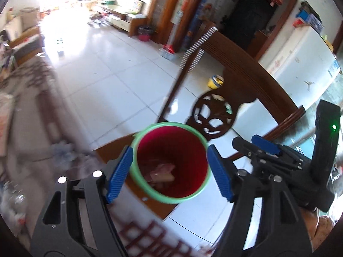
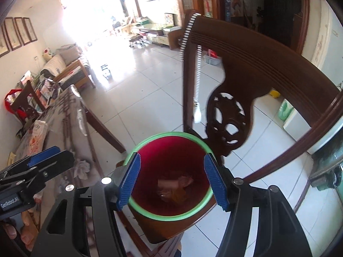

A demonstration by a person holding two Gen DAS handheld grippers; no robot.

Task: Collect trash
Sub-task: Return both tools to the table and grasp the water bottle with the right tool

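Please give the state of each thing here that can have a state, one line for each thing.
Red bin with green rim: upright on the chair seat, no lid, some trash inside.
Trash: lying at the bin's bottom.
Left tongs: open, empty, above the bin.
Right tongs: open, empty, above the bin.
Wooden chair: upright.

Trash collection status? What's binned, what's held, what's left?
Done: crumpled wrappers already lie at the bottom of the red bin, which sits on the chair seat. In hand: nothing; the left gripper and right gripper both hang open above the bin mouth. Left: a crumpled wad on the table may be next, though blur makes that uncertain.
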